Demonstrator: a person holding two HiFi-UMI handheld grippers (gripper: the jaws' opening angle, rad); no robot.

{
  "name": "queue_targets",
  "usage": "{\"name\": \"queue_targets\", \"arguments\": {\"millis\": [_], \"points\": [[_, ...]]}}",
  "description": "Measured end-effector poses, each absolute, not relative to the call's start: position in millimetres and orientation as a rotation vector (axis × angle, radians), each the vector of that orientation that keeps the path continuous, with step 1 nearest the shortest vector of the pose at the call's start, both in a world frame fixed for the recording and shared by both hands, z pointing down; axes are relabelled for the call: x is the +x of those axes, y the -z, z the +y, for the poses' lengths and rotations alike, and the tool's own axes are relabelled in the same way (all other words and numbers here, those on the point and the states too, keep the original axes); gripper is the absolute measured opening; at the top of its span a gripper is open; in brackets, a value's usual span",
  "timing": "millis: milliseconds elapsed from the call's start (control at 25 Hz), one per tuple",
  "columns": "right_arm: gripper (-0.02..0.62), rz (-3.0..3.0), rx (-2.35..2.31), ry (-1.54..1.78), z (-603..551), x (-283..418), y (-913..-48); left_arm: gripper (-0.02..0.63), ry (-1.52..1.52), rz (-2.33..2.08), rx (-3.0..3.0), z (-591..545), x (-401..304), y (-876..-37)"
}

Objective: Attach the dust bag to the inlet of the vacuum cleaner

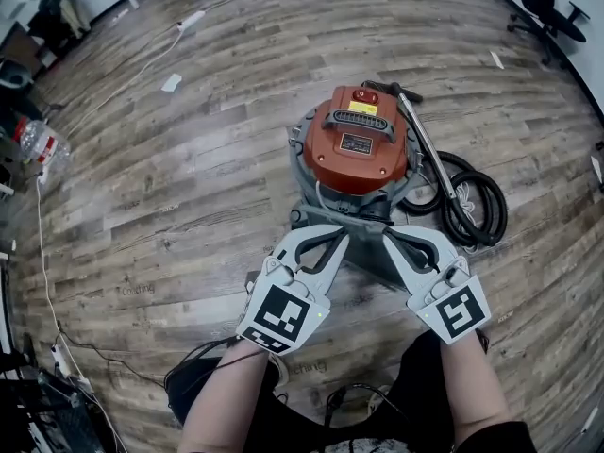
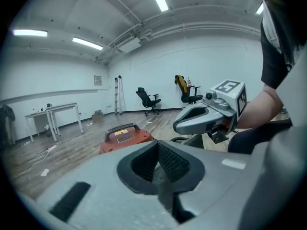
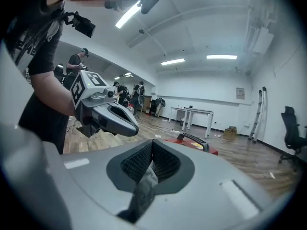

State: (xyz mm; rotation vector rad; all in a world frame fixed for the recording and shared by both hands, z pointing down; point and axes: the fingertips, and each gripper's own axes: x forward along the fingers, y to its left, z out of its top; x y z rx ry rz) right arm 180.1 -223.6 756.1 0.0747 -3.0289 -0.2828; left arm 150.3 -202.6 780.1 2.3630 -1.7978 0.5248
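Note:
A red-topped vacuum cleaner (image 1: 357, 144) on a grey base stands on the wooden floor ahead of me. Just in front of it hangs a grey fabric dust bag (image 1: 366, 249), held up between my two grippers. My left gripper (image 1: 330, 241) is shut on the bag's left edge and my right gripper (image 1: 397, 241) on its right edge. In the left gripper view grey cloth (image 2: 162, 177) is pinched between the pads of the left gripper (image 2: 158, 164), with the vacuum (image 2: 125, 137) beyond. The right gripper view shows a fold of cloth (image 3: 144, 189) clamped in the right gripper (image 3: 152, 163).
A black hose (image 1: 469, 202) coils on the floor right of the vacuum, with a metal wand (image 1: 429, 154) across it. A white power strip (image 1: 190, 19) and cable lie far left, and a plastic bottle (image 1: 38, 141) sits at the left edge. An office chair (image 1: 549, 4) stands far right.

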Motion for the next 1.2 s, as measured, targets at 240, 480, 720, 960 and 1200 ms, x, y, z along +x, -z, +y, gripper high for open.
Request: {"name": "queue_targets", "arguments": {"millis": [240,480,720,960,1200], "points": [[0.008,-3.05,0.172,0.229,-228.8,192.5,-739.0,0.005,-0.4,-1.808,2.425,-193.1,141.0,-759.1],[0.006,-3.053,0.171,0.195,-228.3,185.4,-752.6,0.003,-0.444,-1.742,2.453,-178.6,142.7,-766.0],[0.008,-3.063,0.16,0.151,-226.7,171.6,-763.3,0.003,-0.494,-1.642,2.5,-167.8,138.9,-776.6],[0.008,-3.039,0.146,0.074,-223.6,171.4,-720.7,0.003,-0.401,-1.558,2.576,-174.3,132.9,-748.4],[0.006,-3.007,0.059,-0.081,-203.9,169.1,-616.9,0.003,-0.374,-1.517,2.488,-140.1,122.6,-651.1]]}}
